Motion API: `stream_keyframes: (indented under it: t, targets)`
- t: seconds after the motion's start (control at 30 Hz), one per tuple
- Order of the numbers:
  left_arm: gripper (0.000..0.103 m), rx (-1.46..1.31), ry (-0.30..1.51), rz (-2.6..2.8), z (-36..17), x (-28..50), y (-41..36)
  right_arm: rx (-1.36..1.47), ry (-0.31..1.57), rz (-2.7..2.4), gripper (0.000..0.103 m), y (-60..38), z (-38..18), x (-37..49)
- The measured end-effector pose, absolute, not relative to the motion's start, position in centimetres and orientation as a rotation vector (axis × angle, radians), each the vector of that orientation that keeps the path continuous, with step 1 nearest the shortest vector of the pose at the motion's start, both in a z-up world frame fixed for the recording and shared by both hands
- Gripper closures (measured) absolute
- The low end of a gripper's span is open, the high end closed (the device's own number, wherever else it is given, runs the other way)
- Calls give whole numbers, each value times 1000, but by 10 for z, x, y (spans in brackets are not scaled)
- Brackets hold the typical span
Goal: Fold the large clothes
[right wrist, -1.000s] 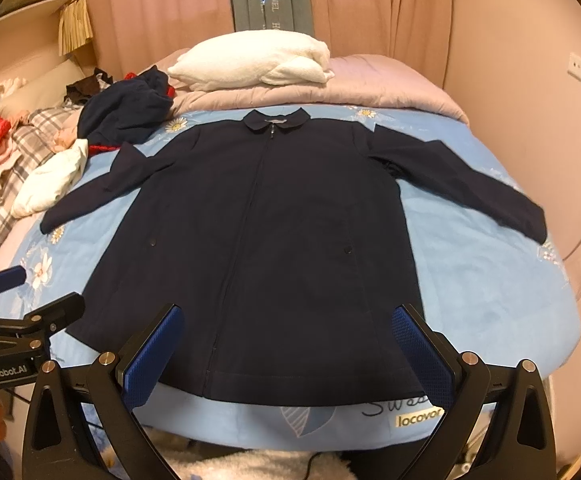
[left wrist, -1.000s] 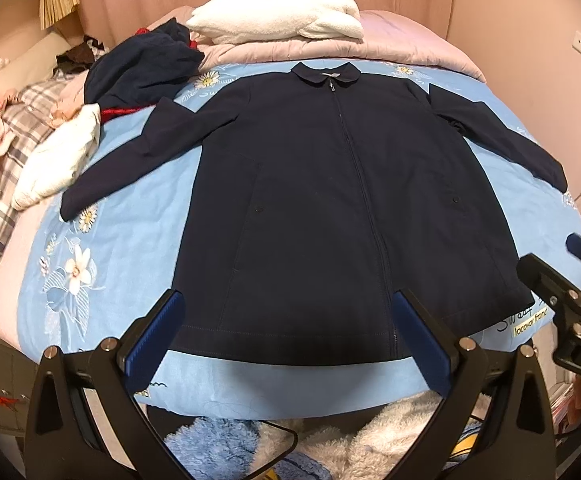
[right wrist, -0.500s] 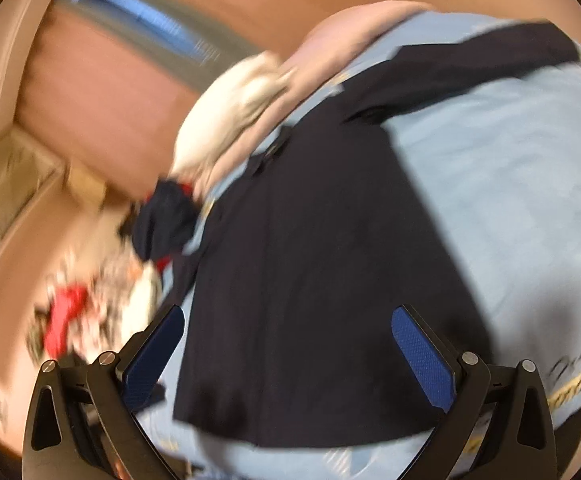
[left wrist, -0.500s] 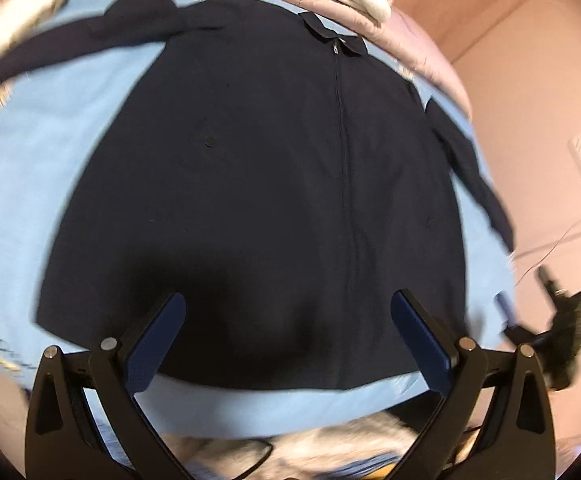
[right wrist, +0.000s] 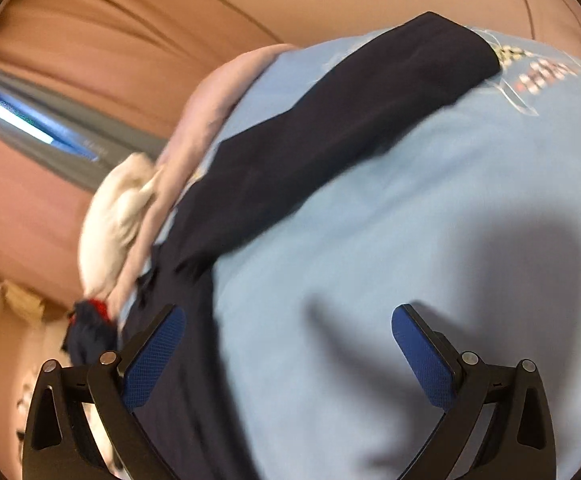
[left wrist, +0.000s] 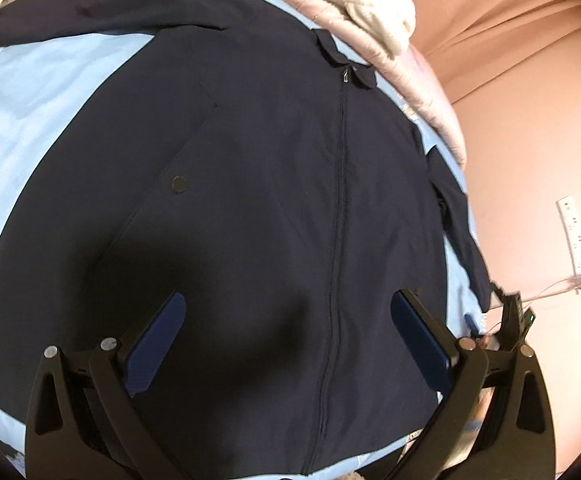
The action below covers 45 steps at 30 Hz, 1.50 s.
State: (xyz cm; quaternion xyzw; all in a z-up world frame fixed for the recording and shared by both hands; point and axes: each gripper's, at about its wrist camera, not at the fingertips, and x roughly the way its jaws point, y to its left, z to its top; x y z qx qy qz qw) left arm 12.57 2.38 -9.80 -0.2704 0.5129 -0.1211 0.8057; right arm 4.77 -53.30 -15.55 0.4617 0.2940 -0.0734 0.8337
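On the bed, over a light blue sheet, a dark navy jacket is lying spread flat with its front up, the zip running from the collar down to the hem. In the left wrist view the left tongs are hanging just above the lower half of the jacket, spread wide and gripping nothing, their shadow falling dark on the cloth between the blue pads. One sleeve is stretching away at the upper left, the other along the right edge of the bed. A white pillow is sitting on a pink quilt beyond the collar, and a white power strip is hanging on the pink wall.

In the right wrist view, tilted and blurred, the right tongs are likewise gaping wide and empty, over bare blue sheet beside the jacket's sleeve. The jacket's body is passing under the left pad. Past it the white pillow, pink curtains and a heap of dark and red clothes are showing
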Motion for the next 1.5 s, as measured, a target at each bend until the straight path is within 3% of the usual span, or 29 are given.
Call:
stream_keyframes:
  t: [0.47, 0.57, 0.63, 0.73, 0.8, 1.0, 1.1, 1.23, 1.37, 1.43, 1.5]
  targets:
    - [0, -539, 1130, -195, -105, 179, 21, 1251, 364, -246, 3, -597, -171, 106]
    - [0, -541, 1120, -188, -104, 184, 24, 1270, 342, -315, 34, -605, -170, 101]
    - [0, -553, 1114, -193, -104, 183, 29, 1246, 397, -364, 83, -610, -170, 98]
    - [0, -543, 1099, -181, -100, 183, 34, 1190, 425, -406, 95, -612, -157, 82]
    - [0, -528, 1095, -174, -98, 182, 38, 1131, 405, -407, 95, -608, -140, 74]
    - [0, -531, 1073, -178, -94, 166, 58, 650, 377, -443, 95, -532, -10, 85]
    - [0, -546, 1049, -176, -90, 156, 73, 389, 340, -382, 95, -450, 62, 113]
    - [0, -578, 1016, -162, -85, 146, 93, 16, 363, -249, 95, -306, 104, 148]
    - [0, -611, 1000, -134, -87, 139, 114, -285, 471, -138, 95, -185, 72, 200]
    - [0, -626, 1001, -120, -89, 136, 125, -439, 553, -92, 93, -128, 30, 224]
    - [0, -627, 1008, -102, -91, 137, 131, -638, 657, -74, 77, -78, -30, 245]
